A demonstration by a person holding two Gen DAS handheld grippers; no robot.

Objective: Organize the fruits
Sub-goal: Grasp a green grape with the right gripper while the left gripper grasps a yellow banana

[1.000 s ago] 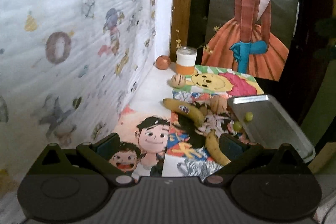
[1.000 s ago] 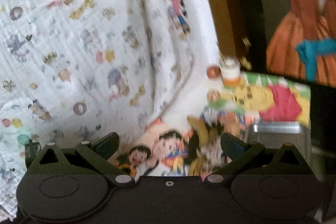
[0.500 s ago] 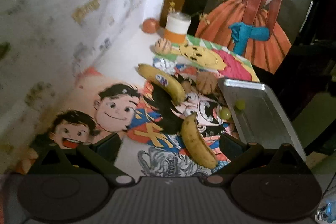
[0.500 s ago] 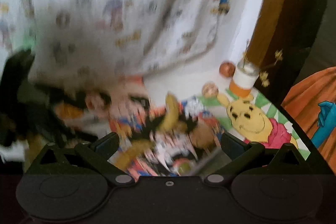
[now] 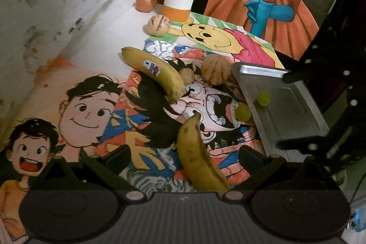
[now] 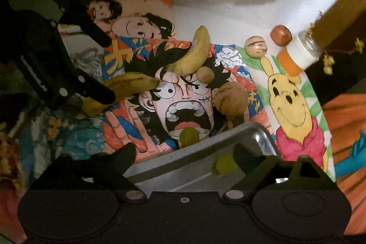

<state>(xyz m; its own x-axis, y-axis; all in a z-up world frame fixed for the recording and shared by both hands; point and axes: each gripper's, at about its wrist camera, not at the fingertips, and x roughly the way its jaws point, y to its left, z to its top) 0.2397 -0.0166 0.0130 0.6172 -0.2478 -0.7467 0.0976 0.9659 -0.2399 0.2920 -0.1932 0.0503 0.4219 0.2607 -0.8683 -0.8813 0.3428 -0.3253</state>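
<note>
In the left wrist view my left gripper (image 5: pixel 183 154) is open, its fingers either side of the near banana (image 5: pixel 199 157) on the cartoon mat. A second banana (image 5: pixel 155 70) with a sticker lies farther back, beside a small brown fruit (image 5: pixel 187 76) and a striped brown fruit (image 5: pixel 213 69). A metal tray (image 5: pixel 292 106) on the right holds one green grape (image 5: pixel 263 98); another grape (image 5: pixel 243 111) lies just outside it. My right gripper (image 6: pixel 183 156) is open above the tray's edge (image 6: pixel 201 152), near the grape (image 6: pixel 224 164) in it. The left gripper also shows there (image 6: pixel 100 68), around the banana (image 6: pixel 128 86).
A striped round fruit (image 5: pixel 158 25), a reddish fruit (image 5: pixel 146 2) and an orange-and-white jar (image 5: pixel 179 2) stand at the back by the wall. A patterned cloth hangs on the left. A painting of an orange dress stands behind the table's right edge.
Both grippers have moved down and forward toward the table. The left one now straddles the near banana. The right one has swung over the tray.
</note>
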